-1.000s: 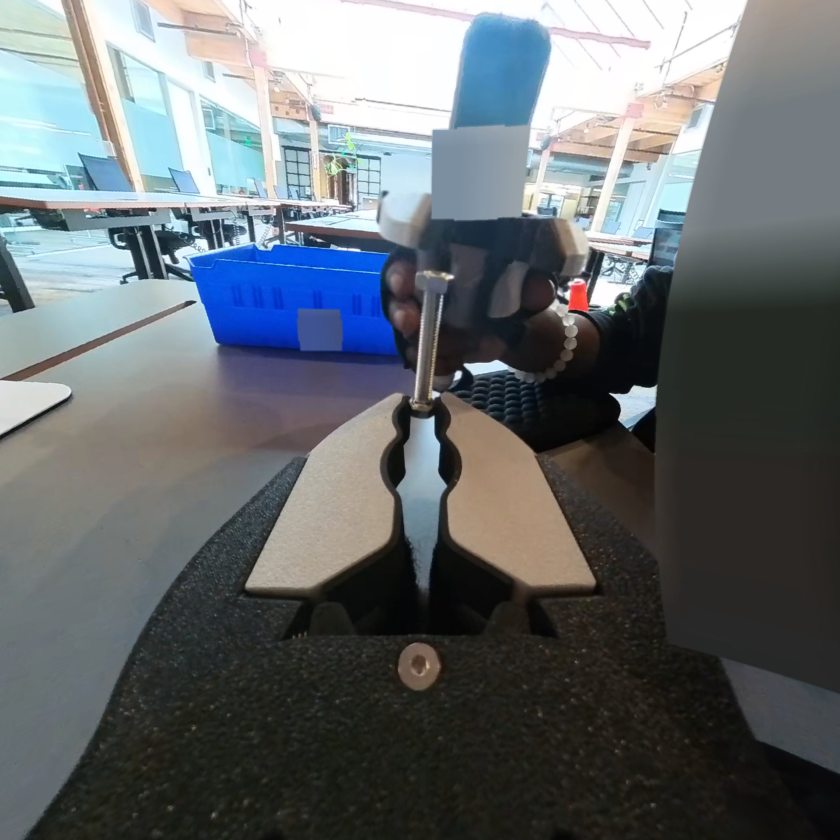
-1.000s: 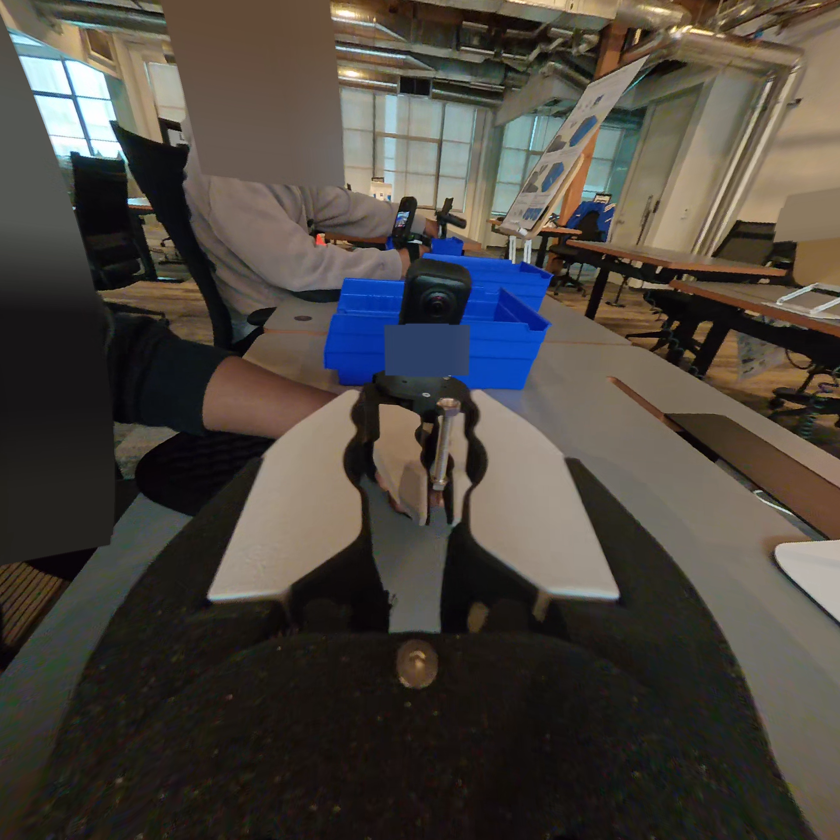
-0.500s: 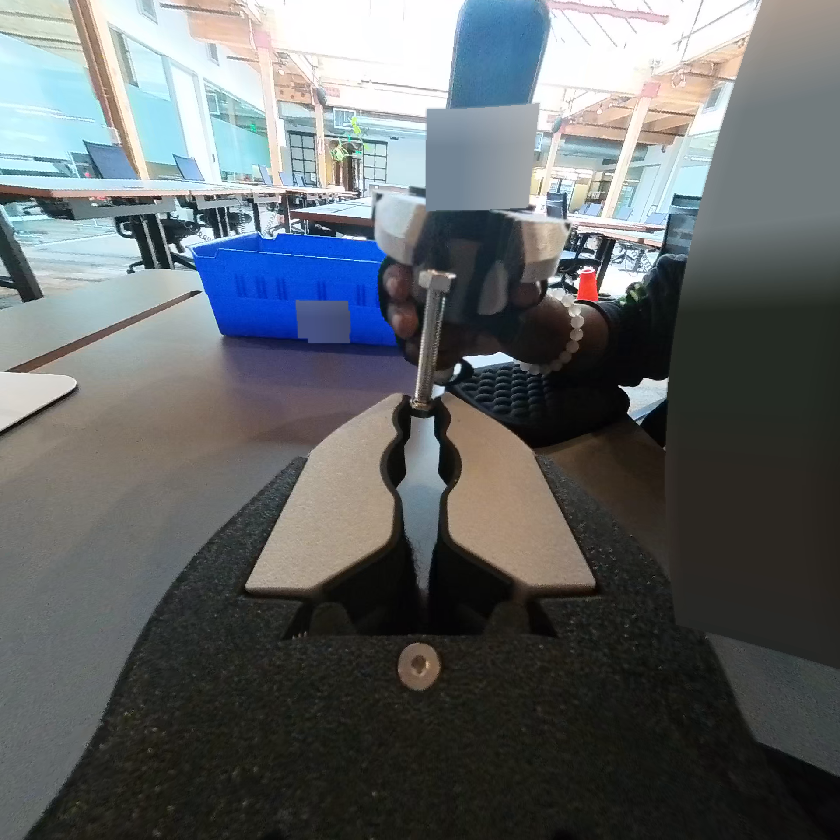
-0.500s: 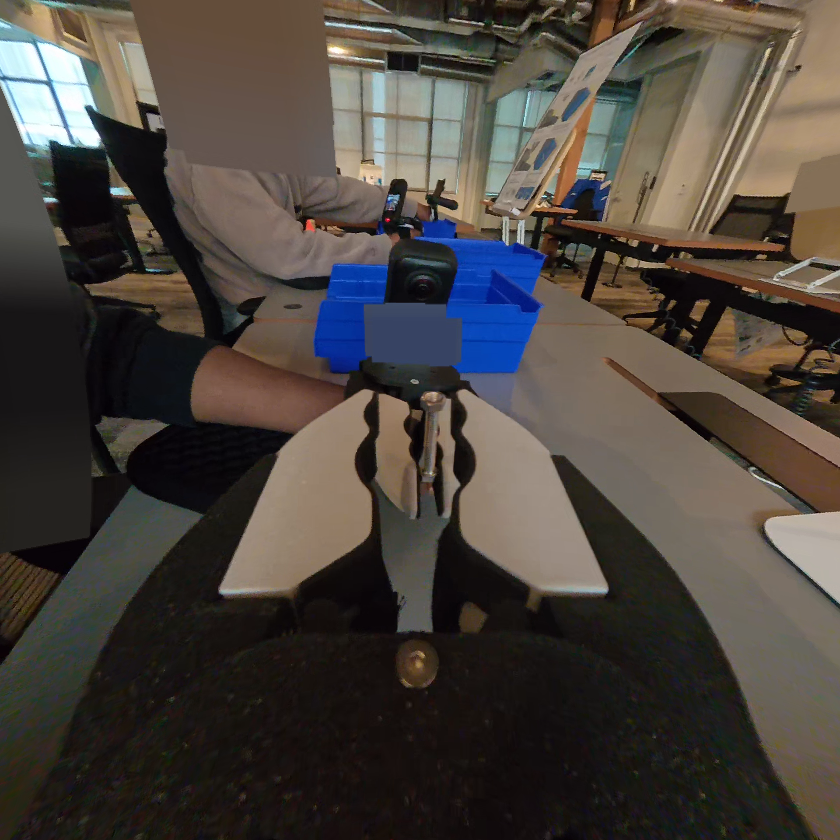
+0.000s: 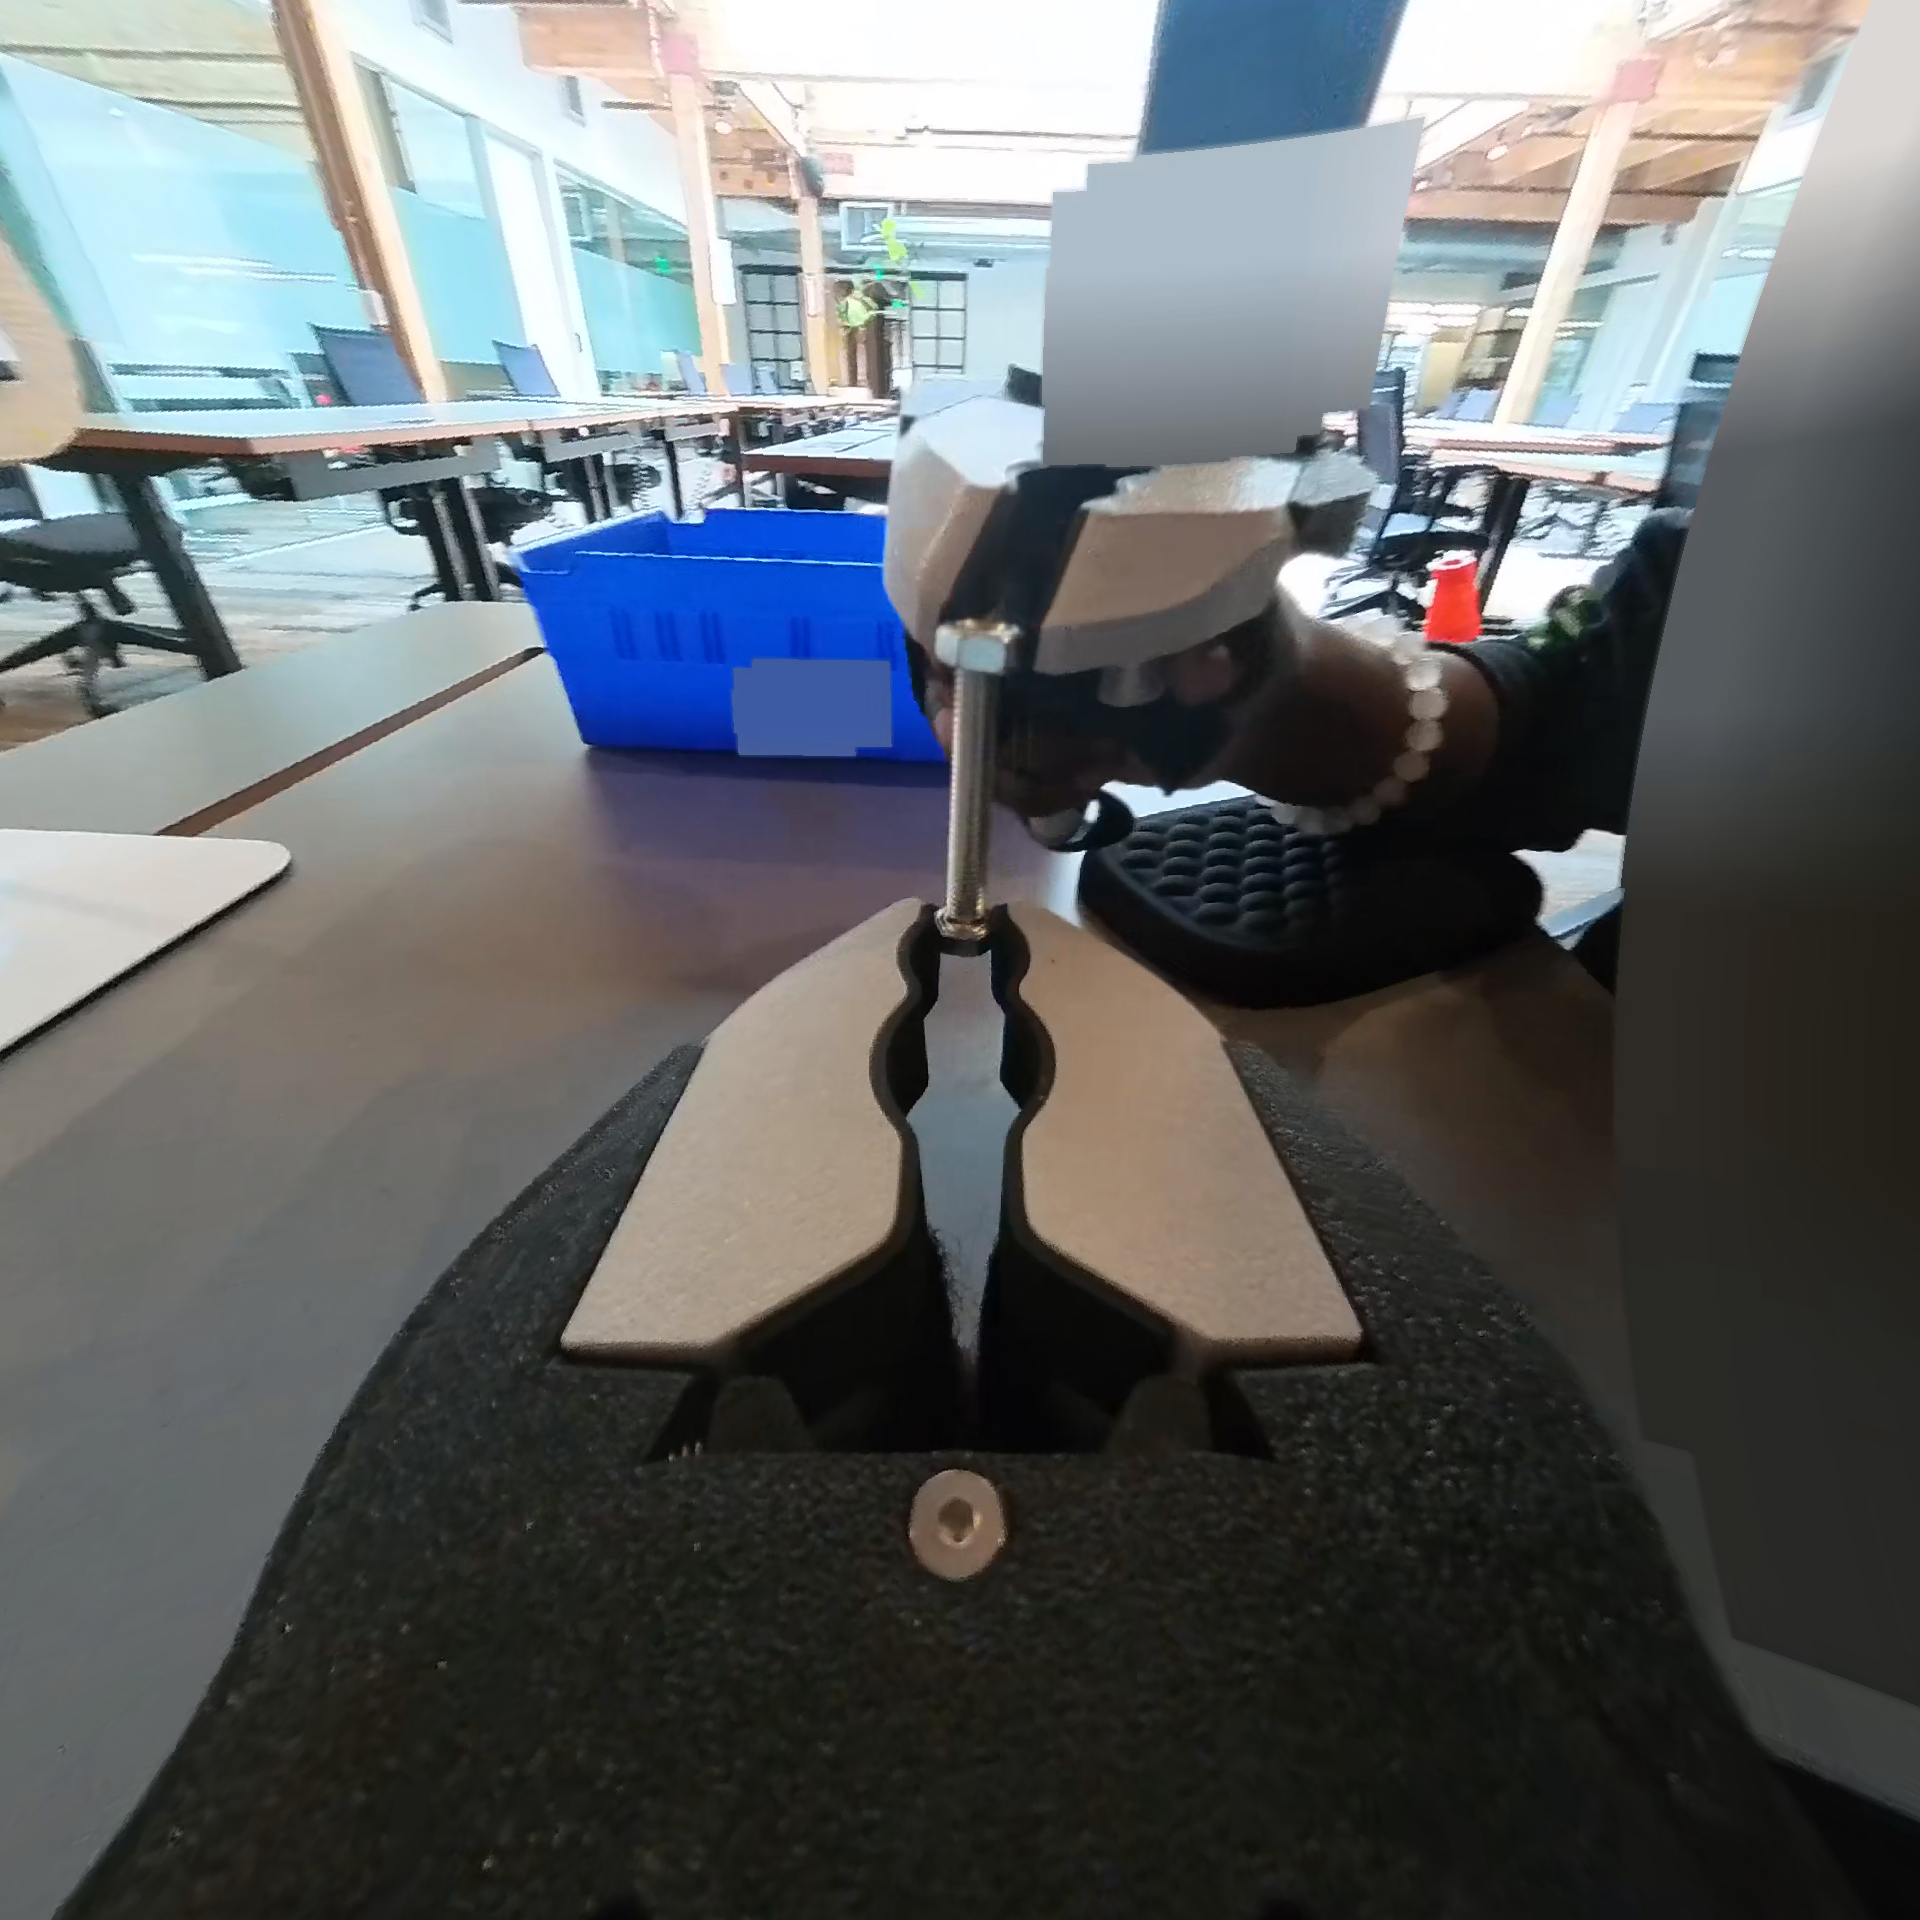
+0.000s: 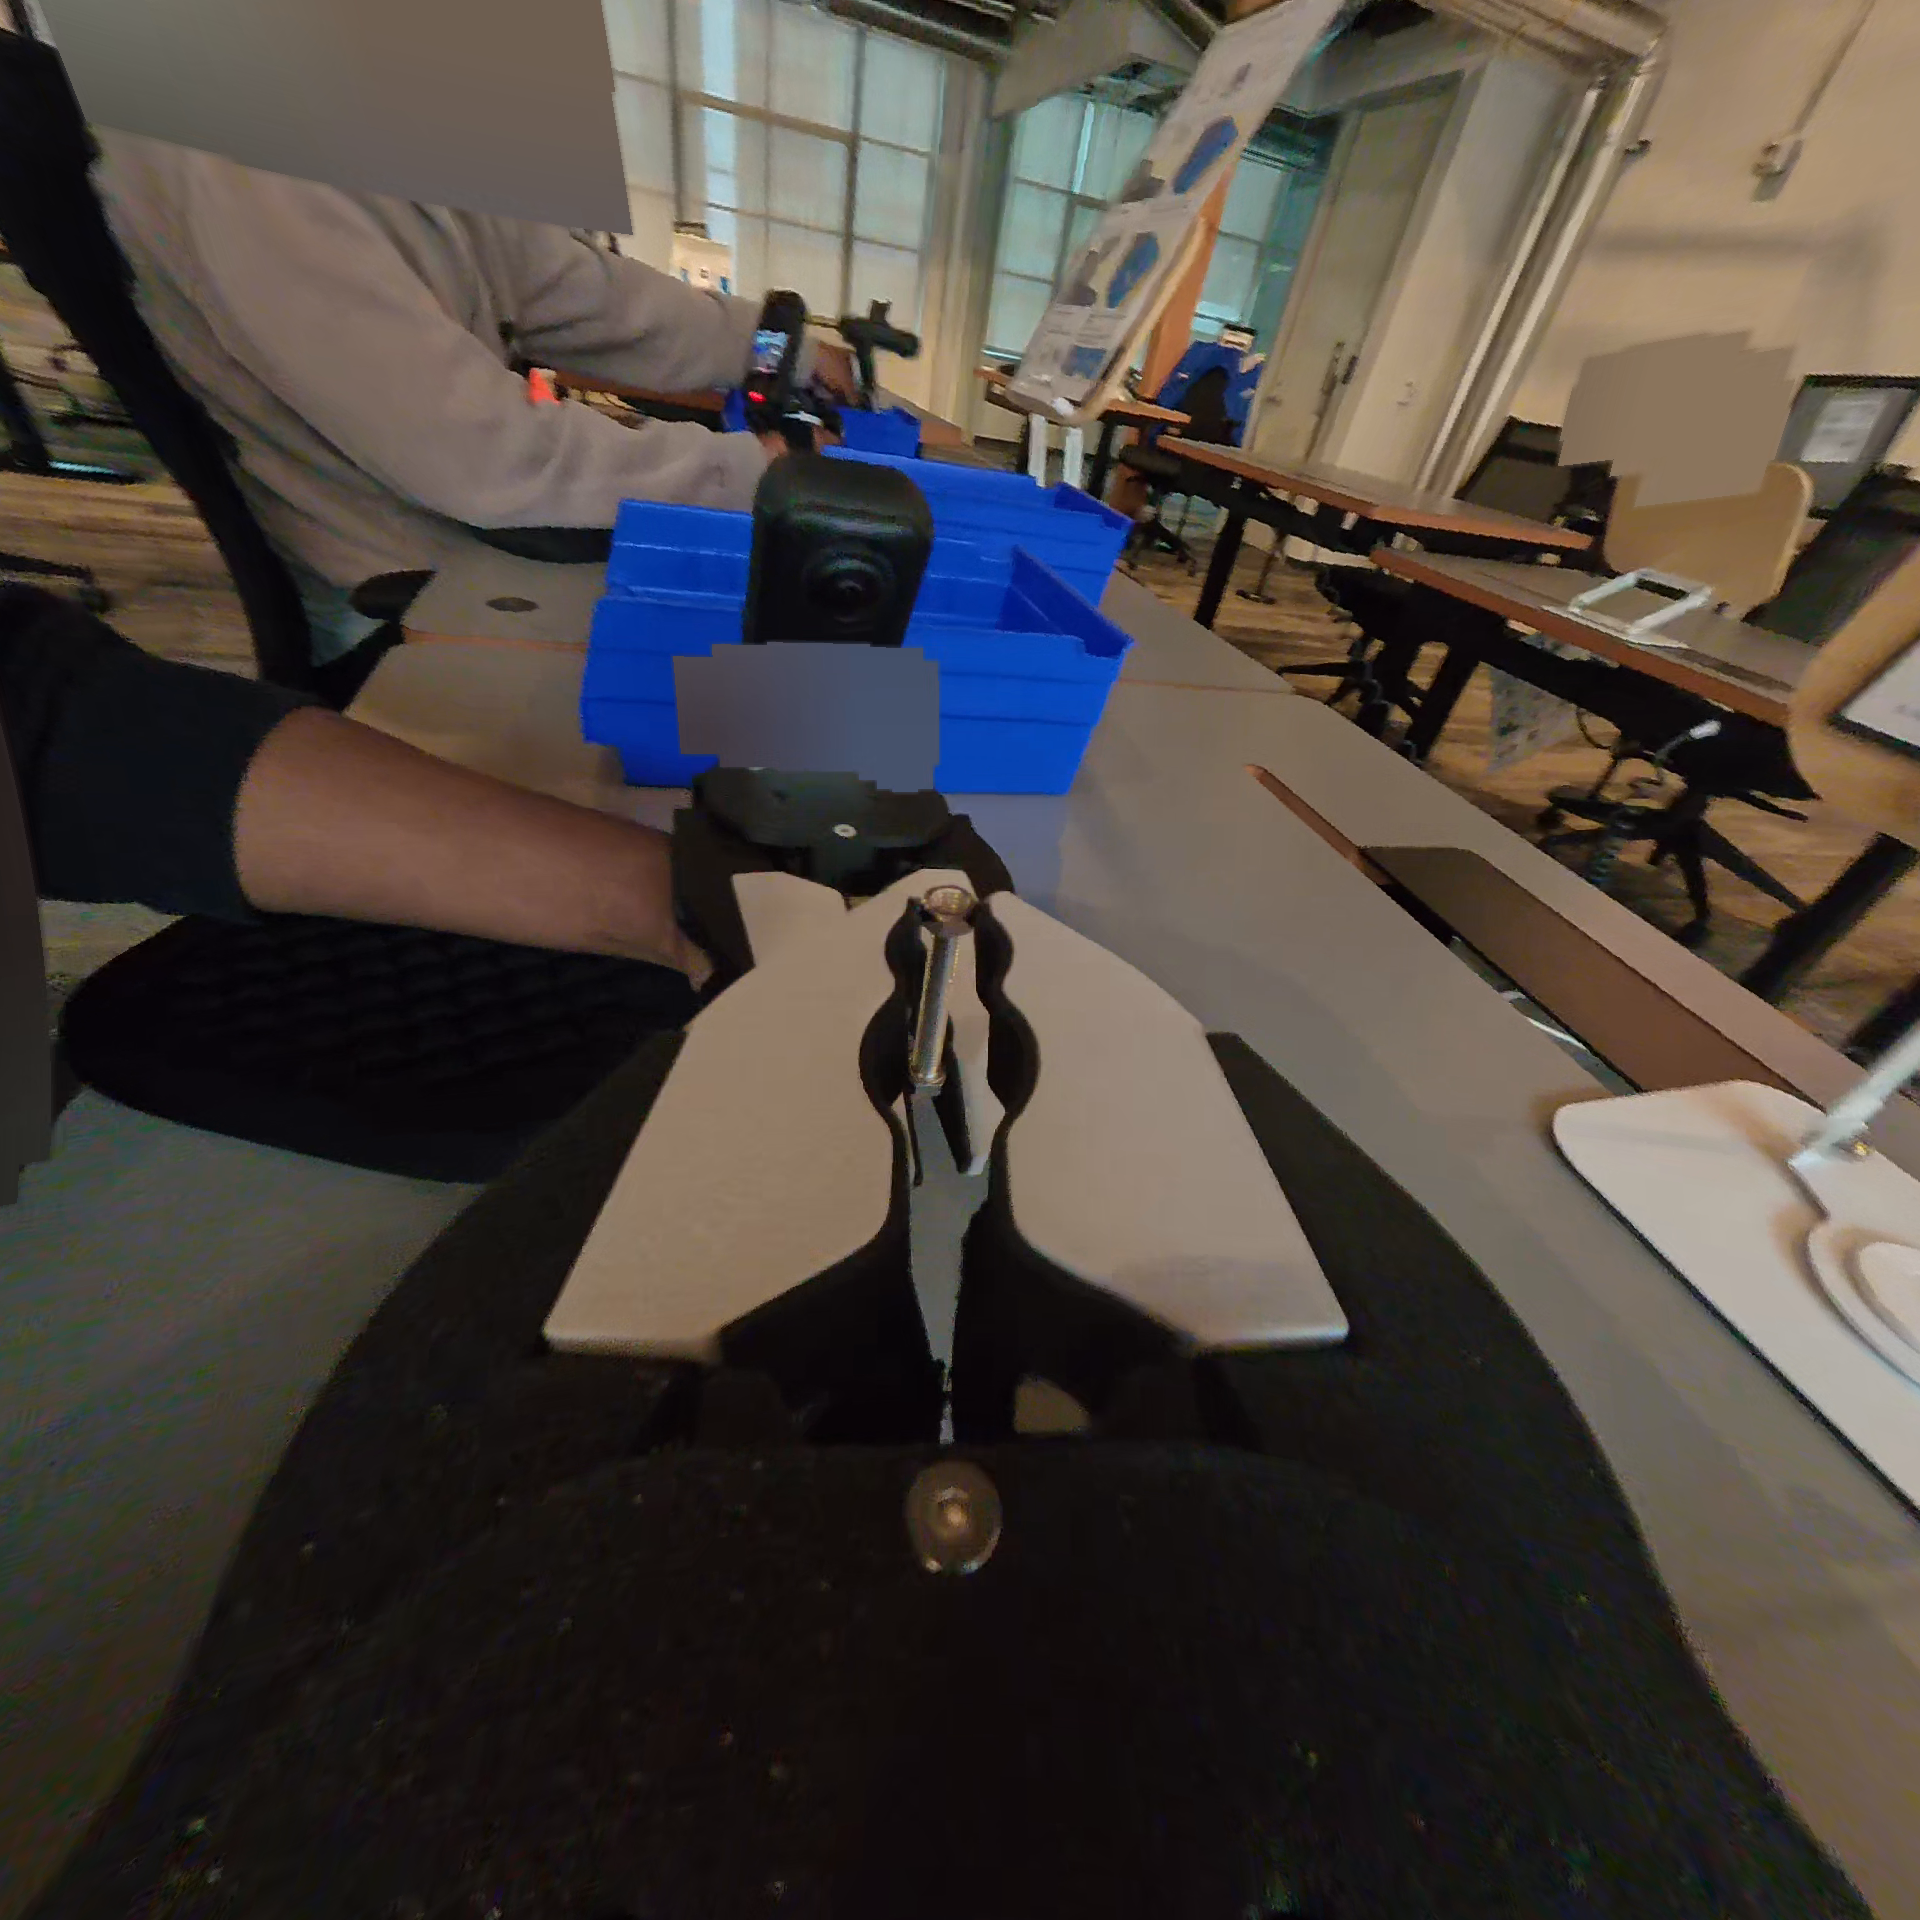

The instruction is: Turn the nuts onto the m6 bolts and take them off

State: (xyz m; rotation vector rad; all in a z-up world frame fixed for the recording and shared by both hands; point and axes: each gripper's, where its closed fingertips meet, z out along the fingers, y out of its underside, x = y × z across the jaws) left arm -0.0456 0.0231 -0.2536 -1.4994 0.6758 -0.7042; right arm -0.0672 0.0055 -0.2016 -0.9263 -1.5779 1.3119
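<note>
I take the blue bin [image 5: 727, 634] as my landmark. In the left wrist view I count one bin, standing on the worktop [image 5: 436, 977] beyond my tools; its inside is hidden from this low angle, so I cannot tell what it holds. In the right wrist view I count at least two blue bins [image 6: 1018, 686] set one behind the other, with more blue behind them that I cannot separate; their contents are hidden too.

One bolt [image 5: 974, 790] is in view, standing upright in front of the bin, nearer to me. My left tool [image 5: 966, 935] is clenched on a nut [image 5: 963, 923] at the bolt's lower end; the fingertips [image 5: 904, 935] press it from both sides. My right tool [image 6: 940, 914] is clenched on the bolt's hex head [image 6: 945, 906], with the shank running back between its fingers. From the left wrist view the right tool [image 5: 997, 634] comes down over the bolt head from above, held in a hand [image 5: 1247, 717] wearing a bead bracelet [image 5: 1403, 748].

I count one nut only. Right of the bin, one black dimpled pad [image 5: 1309, 894] lies on the worktop edge. Left of the bin, one white plate [image 5: 114, 914] is cut off by the frame. Beyond the bins in the right wrist view a second person [image 6: 364, 364] sits, partly covered.
</note>
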